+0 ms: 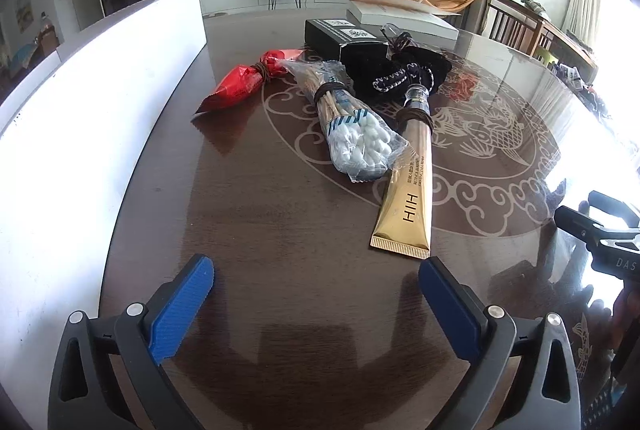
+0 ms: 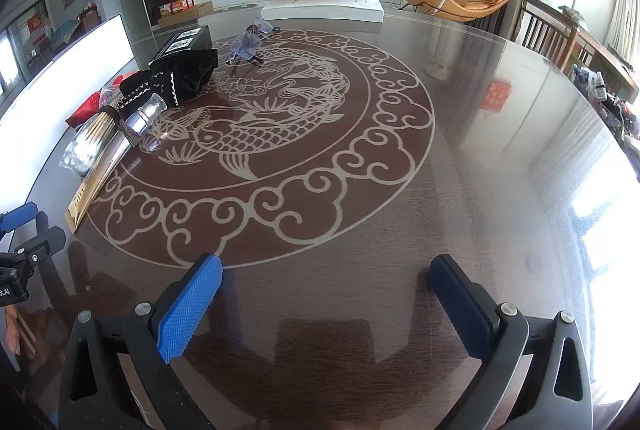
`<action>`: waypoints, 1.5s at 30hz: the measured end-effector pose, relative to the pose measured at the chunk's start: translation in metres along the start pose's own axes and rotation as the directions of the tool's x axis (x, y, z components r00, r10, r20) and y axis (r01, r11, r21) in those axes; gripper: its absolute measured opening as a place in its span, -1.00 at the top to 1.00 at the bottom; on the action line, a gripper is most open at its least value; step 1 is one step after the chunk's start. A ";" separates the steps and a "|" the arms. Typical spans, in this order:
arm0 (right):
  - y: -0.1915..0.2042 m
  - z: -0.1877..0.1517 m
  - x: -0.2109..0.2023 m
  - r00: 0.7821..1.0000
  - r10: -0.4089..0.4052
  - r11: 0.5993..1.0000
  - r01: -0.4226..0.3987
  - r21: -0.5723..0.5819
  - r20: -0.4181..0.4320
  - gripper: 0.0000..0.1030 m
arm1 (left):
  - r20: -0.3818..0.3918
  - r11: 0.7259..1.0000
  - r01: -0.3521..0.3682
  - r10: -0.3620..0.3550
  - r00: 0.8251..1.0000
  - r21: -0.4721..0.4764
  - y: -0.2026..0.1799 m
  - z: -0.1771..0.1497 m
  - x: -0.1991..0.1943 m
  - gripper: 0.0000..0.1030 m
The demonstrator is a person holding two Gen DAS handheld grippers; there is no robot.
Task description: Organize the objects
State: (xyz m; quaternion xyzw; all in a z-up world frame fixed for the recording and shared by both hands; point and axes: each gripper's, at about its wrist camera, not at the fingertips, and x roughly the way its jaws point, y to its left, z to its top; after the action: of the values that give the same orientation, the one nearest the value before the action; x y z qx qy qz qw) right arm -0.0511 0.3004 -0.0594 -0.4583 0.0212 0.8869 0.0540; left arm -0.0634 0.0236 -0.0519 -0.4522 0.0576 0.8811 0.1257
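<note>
A gold cream tube (image 1: 412, 190) lies on the dark glass table, its crimped end just ahead of my left gripper (image 1: 316, 272), which is open and empty. Beside the tube lie a clear bag of cotton swabs (image 1: 352, 134), a red packet (image 1: 244, 82) tied with a band, a black velvet pouch (image 1: 400, 74) and a black box (image 1: 344, 34). In the right wrist view the tube (image 2: 96, 174), swabs (image 2: 84, 150), pouch (image 2: 180, 74) and box (image 2: 188, 38) sit far left. My right gripper (image 2: 326, 268) is open and empty over bare table.
A white board (image 1: 100, 102) stands along the table's left edge. A white flat box (image 2: 324, 8) lies at the far side, a small clear bag with dark items (image 2: 250, 42) near it. Wooden chairs (image 2: 552, 34) stand at the right. The carp pattern (image 2: 256, 126) marks the table centre.
</note>
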 end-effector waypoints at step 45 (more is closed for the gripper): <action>0.000 0.000 0.000 1.000 0.000 1.000 0.000 0.000 0.000 -1.00 | -0.003 1.000 -0.008 0.008 1.000 0.007 -0.004 0.001 0.000 -1.00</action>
State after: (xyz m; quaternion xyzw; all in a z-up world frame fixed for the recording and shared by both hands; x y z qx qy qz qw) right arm -0.0513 0.3004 -0.0597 -0.4582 0.0212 0.8870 0.0539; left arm -0.0628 0.0278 -0.0517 -0.4529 0.0629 0.8807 0.1237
